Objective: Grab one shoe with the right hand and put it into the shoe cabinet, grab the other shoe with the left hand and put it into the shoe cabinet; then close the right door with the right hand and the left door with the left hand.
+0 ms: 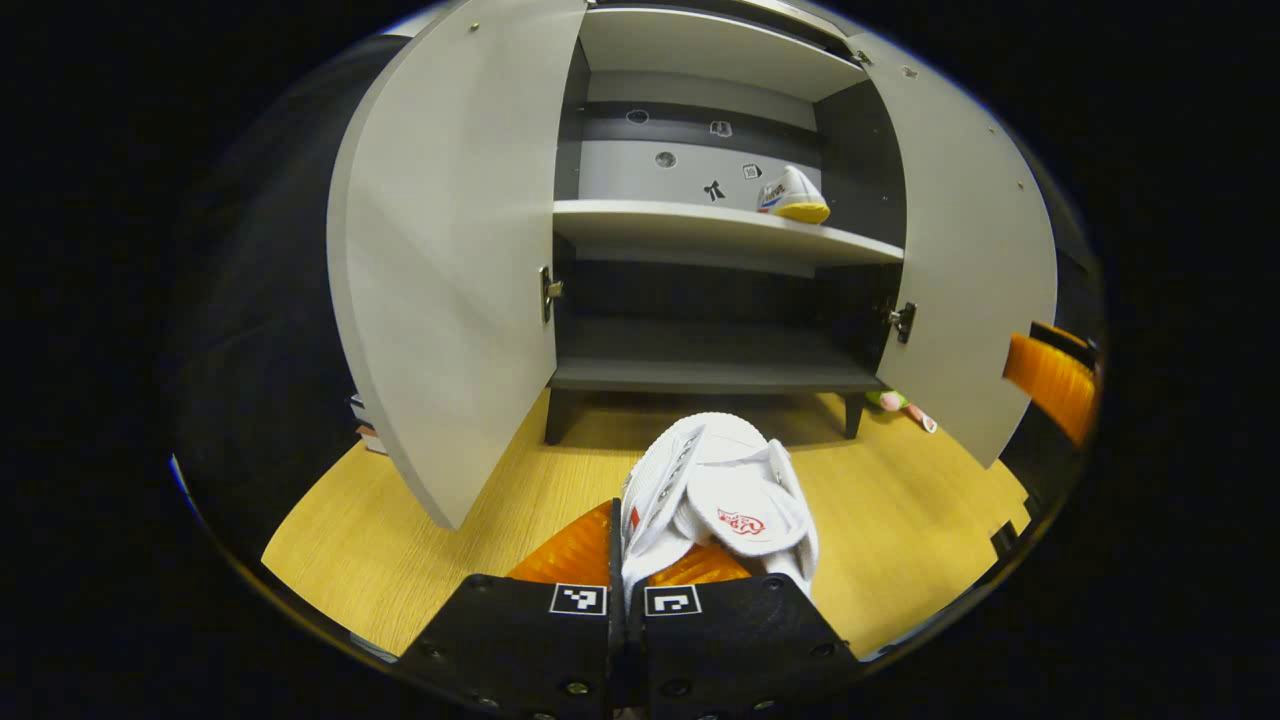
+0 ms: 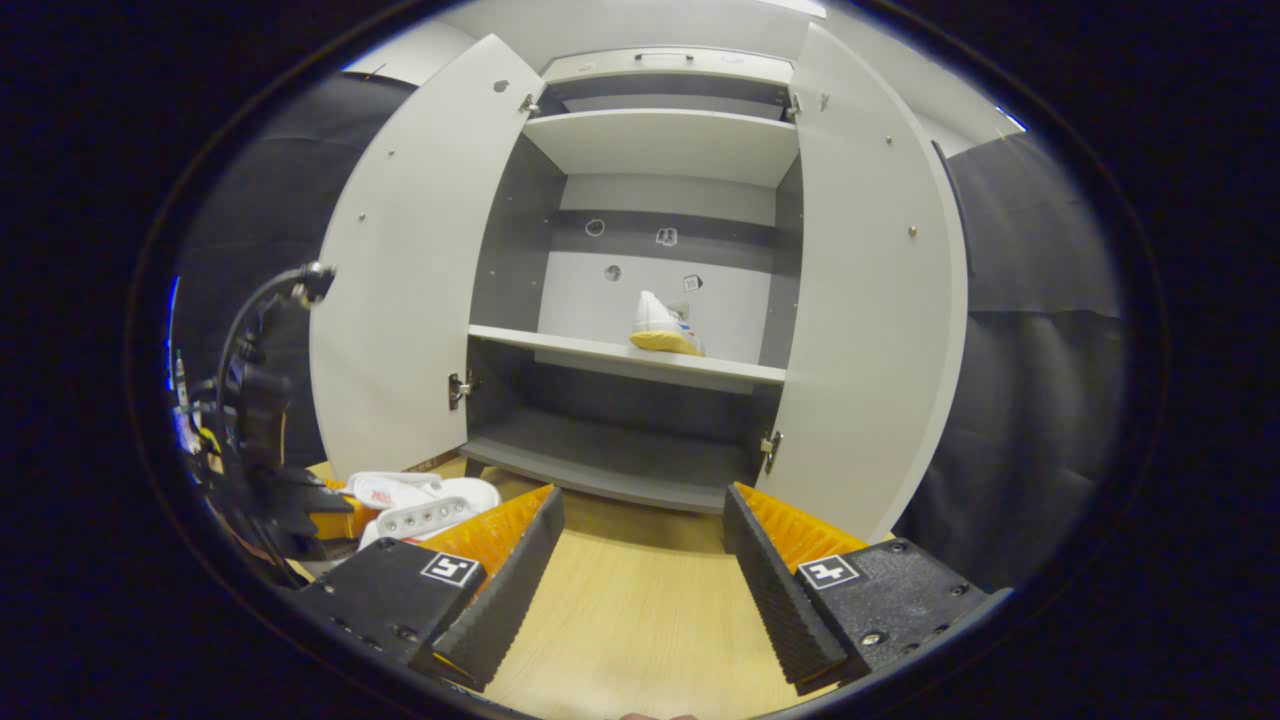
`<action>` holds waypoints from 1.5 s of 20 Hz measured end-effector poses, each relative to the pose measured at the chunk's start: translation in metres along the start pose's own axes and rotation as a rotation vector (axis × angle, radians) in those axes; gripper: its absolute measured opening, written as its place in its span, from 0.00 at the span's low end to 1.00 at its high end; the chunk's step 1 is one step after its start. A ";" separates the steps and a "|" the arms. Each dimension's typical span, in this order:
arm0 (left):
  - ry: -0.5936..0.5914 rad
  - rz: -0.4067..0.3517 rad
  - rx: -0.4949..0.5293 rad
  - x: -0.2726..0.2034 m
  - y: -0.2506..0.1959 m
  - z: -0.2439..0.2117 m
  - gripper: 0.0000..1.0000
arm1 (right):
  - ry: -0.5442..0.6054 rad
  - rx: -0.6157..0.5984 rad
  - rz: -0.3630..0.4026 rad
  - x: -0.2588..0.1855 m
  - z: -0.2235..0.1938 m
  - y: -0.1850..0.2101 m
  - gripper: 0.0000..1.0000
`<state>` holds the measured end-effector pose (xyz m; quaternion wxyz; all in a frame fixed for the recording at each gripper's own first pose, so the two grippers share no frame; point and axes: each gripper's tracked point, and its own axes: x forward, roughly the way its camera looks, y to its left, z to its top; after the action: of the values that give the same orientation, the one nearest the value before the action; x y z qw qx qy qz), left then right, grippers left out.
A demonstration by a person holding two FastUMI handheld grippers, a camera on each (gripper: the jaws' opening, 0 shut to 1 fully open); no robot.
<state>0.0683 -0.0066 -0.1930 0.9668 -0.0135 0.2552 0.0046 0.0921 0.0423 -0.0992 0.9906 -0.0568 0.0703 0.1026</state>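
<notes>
A white shoe (image 1: 722,492) with a red logo on its tongue sits between the fingers of my left gripper (image 1: 642,548), which is shut on its side wall, above the wooden floor in front of the shoe cabinet (image 1: 720,250). In the right gripper view this same shoe (image 2: 425,505) shows at lower left, held by the left gripper (image 2: 335,518). The other white shoe (image 1: 794,197) with a yellow sole rests on the middle shelf, towards the right (image 2: 663,326). My right gripper (image 2: 640,560) is open with nothing between its fingers, facing the cabinet. Both doors stand wide open.
The left door (image 1: 440,260) and right door (image 1: 965,270) swing out towards me on either side. A bare lower shelf (image 1: 715,365) lies under the middle one. A small pink and green object (image 1: 900,405) lies on the floor by the cabinet's right leg.
</notes>
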 end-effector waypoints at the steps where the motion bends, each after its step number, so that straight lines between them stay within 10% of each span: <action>1: -0.019 -0.009 -0.009 0.002 -0.003 0.016 0.00 | -0.010 0.002 0.008 -0.002 0.003 0.001 1.00; 3: -0.081 -0.032 -0.017 0.006 -0.017 0.063 0.11 | -0.033 0.006 0.021 -0.004 0.010 0.002 1.00; 4: -0.120 -0.033 -0.011 0.004 -0.028 0.088 0.00 | -0.039 0.009 0.029 -0.005 0.013 0.003 1.00; 15: -0.192 0.056 -0.023 0.113 -0.040 0.283 0.00 | -0.096 0.021 0.052 -0.004 0.034 0.002 1.00; 30: 0.177 0.171 -0.067 0.268 -0.009 0.268 0.00 | -0.060 0.018 -0.006 0.002 0.025 -0.027 1.00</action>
<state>0.4341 -0.0073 -0.0922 0.9355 -0.0245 0.3397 0.0945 0.1033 0.0196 -0.0727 0.9930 -0.0452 0.0414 0.1007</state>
